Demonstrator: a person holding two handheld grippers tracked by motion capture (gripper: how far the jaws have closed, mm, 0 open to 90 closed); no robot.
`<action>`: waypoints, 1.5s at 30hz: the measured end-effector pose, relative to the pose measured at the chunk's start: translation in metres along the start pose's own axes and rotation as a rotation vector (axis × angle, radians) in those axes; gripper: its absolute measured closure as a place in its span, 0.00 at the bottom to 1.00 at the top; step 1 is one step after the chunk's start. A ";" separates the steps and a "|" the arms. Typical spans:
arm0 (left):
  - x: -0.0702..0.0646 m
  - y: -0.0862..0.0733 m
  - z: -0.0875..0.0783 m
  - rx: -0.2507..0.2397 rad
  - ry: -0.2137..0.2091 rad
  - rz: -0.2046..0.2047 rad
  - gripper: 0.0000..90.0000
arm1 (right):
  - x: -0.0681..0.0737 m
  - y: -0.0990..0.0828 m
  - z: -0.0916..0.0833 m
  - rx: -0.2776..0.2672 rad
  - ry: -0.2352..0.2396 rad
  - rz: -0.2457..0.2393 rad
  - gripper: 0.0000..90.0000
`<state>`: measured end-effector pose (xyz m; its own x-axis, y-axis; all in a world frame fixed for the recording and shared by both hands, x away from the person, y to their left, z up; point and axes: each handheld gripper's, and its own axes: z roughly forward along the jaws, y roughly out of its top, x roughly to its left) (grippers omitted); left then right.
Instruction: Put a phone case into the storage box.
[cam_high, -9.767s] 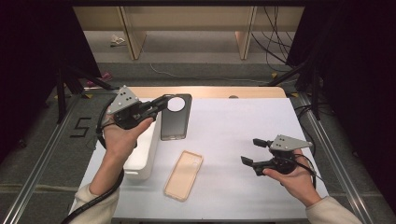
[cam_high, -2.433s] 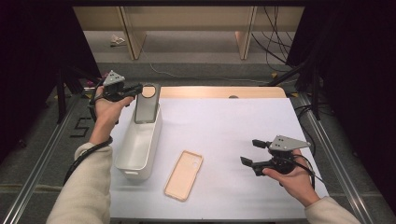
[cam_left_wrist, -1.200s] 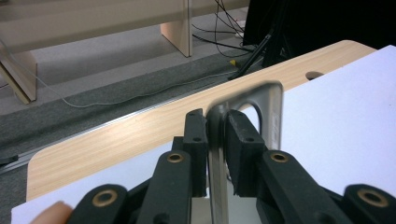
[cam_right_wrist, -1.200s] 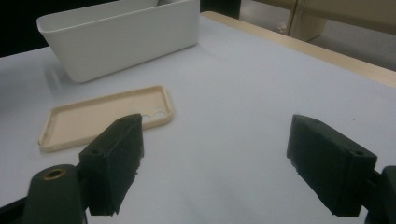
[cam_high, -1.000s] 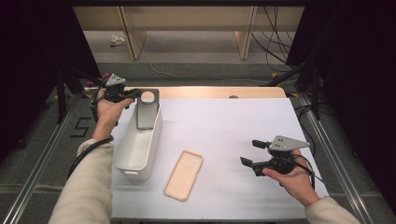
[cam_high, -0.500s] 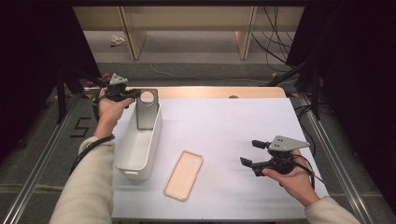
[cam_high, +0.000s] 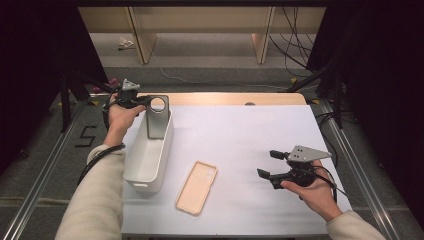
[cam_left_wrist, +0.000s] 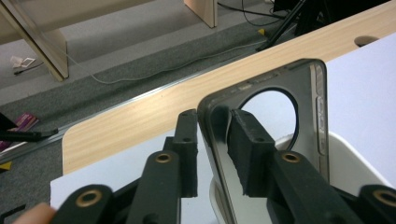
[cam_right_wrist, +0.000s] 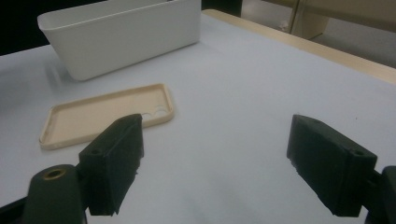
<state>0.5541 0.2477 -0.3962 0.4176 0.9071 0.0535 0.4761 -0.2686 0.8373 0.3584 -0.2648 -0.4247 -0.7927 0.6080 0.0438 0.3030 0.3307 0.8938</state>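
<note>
Left gripper (cam_left_wrist: 212, 154) jaws have just been opening; the glossy dark phone case with round camera cutout (cam_left_wrist: 280, 116) sits between them: right pad touching, left pad apart. It stands upright at the far end of the white plastic bin (cam_high: 150, 155). Back straight out; tipping risk. Right gripper (cam_right_wrist: 215, 163) wide open, empty, near the matte beige phone case (cam_high: 196, 187).

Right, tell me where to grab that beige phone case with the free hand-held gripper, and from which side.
Take the beige phone case across its two long rims, near the middle, coming down from above with the right hand-held gripper. It lies flat and open side up on the white table cover, so the raised rims are likely the only edges to pinch. Its short dimension should fit the wide-open jaws.
</note>
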 end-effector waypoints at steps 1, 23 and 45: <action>0.000 -0.001 0.000 0.003 0.001 -0.001 0.78 | 0.000 0.000 0.000 0.000 0.000 0.000 0.22; -0.008 0.000 -0.037 0.037 0.012 -0.048 0.06 | 0.002 0.000 0.002 0.017 0.003 -0.006 0.21; -0.076 -0.047 -0.112 -0.082 -0.117 -0.055 0.00 | 0.002 0.001 0.002 0.027 -0.004 -0.011 0.20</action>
<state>0.4135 0.2280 -0.3782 0.4821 0.8745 -0.0529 0.4377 -0.1881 0.8792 0.3577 -0.2618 -0.4245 -0.7937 0.6074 0.0325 0.3088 0.3564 0.8818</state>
